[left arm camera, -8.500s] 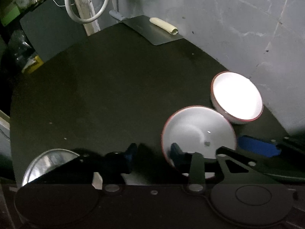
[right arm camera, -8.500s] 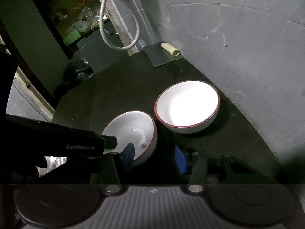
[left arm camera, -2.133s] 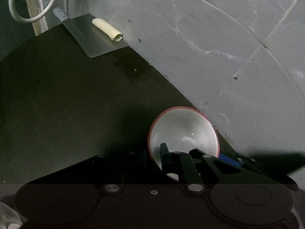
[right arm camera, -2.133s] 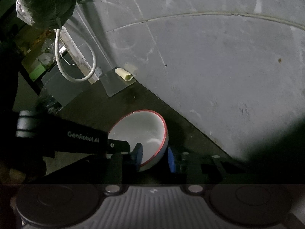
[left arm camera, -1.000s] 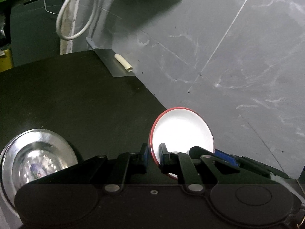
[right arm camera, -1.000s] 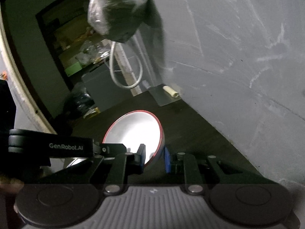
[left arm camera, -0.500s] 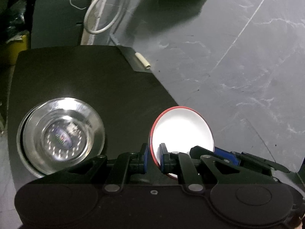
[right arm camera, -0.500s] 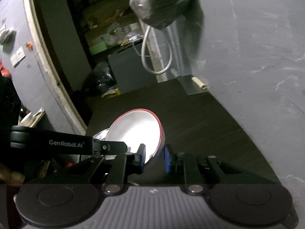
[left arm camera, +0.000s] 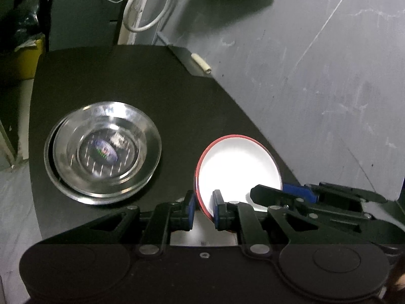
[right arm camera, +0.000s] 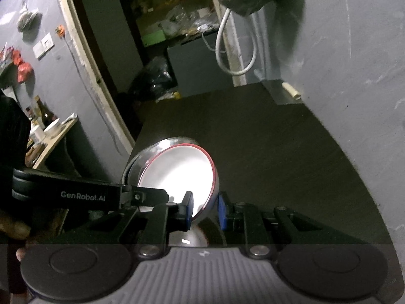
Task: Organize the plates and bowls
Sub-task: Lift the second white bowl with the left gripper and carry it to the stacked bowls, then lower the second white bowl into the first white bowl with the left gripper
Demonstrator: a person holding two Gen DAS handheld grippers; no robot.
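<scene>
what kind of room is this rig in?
Probably a rough utility or storage room, not a finished kitchen: bare grey cement walls, a cluttered dark shelf alcove, a looped white cable hanging by the black tabletop.

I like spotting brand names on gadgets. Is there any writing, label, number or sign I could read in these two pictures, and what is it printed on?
"GenRobot.AI": white lettering on the black side of the left hand-held gripper, seen from the right wrist camera.
Coloured sticker at the bottom of the steel bowl: too blurred to read.
Items on the far wall beside the doorway: too small to read.
Nothing else legible.
</scene>
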